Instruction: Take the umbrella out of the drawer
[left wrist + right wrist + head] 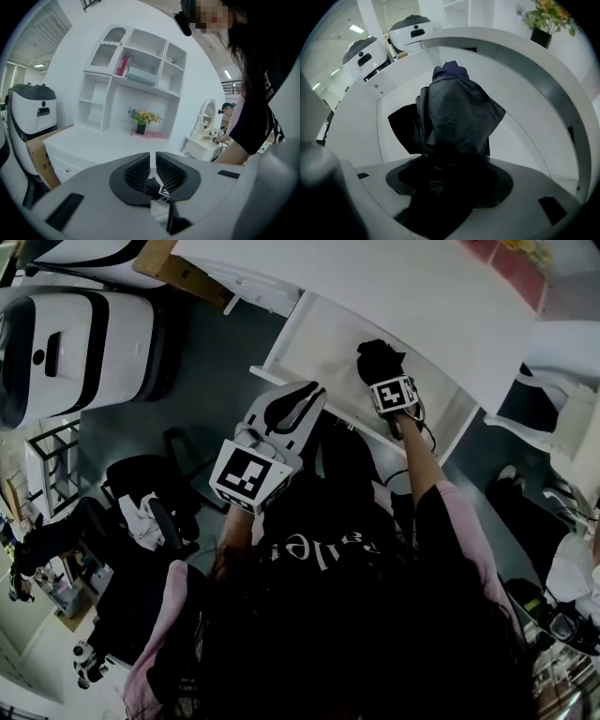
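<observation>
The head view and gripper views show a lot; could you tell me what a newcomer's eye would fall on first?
The dark umbrella lies in the open white drawer, with the right tool pointing down over it, fabric between its jaws. Left of centre in the head view, the left tool hangs empty, jaws closed.

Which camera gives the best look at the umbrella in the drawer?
The right gripper view: the dark folded umbrella fills its middle, lying in the white drawer. The head view shows only a small dark lump in the drawer; the left gripper view barely shows it, if at all.
</observation>
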`<state>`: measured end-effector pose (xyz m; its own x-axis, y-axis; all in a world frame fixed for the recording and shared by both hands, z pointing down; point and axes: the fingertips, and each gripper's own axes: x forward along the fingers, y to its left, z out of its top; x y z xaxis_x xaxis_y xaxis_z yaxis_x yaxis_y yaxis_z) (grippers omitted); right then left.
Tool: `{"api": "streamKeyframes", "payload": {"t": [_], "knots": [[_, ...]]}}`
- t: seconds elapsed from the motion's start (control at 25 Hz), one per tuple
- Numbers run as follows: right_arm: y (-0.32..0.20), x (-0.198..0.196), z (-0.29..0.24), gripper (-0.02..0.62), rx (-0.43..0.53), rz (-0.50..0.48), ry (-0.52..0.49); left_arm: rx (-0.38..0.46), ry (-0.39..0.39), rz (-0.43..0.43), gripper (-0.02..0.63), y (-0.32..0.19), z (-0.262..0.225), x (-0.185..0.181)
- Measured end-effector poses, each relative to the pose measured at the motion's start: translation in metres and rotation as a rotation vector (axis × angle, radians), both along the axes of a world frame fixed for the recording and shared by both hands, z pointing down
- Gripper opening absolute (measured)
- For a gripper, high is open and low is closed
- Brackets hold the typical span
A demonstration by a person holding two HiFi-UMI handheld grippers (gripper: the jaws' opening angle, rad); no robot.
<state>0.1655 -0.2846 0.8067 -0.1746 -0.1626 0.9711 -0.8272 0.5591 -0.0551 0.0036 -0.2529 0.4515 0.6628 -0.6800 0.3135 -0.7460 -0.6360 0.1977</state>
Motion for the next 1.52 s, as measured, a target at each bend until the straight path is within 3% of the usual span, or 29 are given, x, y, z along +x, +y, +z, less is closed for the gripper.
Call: {"api": "streamKeyframes", "payload": {"t": [0.28, 0.64, 0.8, 1.24, 1.52], "knots": [[0.003, 0.003, -0.018, 0.281, 0.037, -0.018, 0.058, 0.010, 0.001, 0.008, 0.049, -0.001, -0.009, -0.009], [0.011, -0.011, -0.092, 0.281, 0.076, -0.053, -0.057, 0.015, -0.010, 0.032, 0.049, -0.001, -0.009, -0.016], [0.012, -0.030, -0.143, 0.281, 0.151, -0.071, -0.146, 0.008, -0.006, 0.035, 0.049, -0.001, -0.011, -0.016], [0.022, -0.058, -0.258, 0.281, 0.312, 0.081, -0.342, 0.049, 0.021, 0.078, 0.049, 0.003, -0.030, -0.023], [0.040, -0.080, -0.310, 0.281, 0.396, 0.236, -0.460, 0.089, 0.049, 0.111, 0.049, 0.013, -0.042, -0.039]]}}
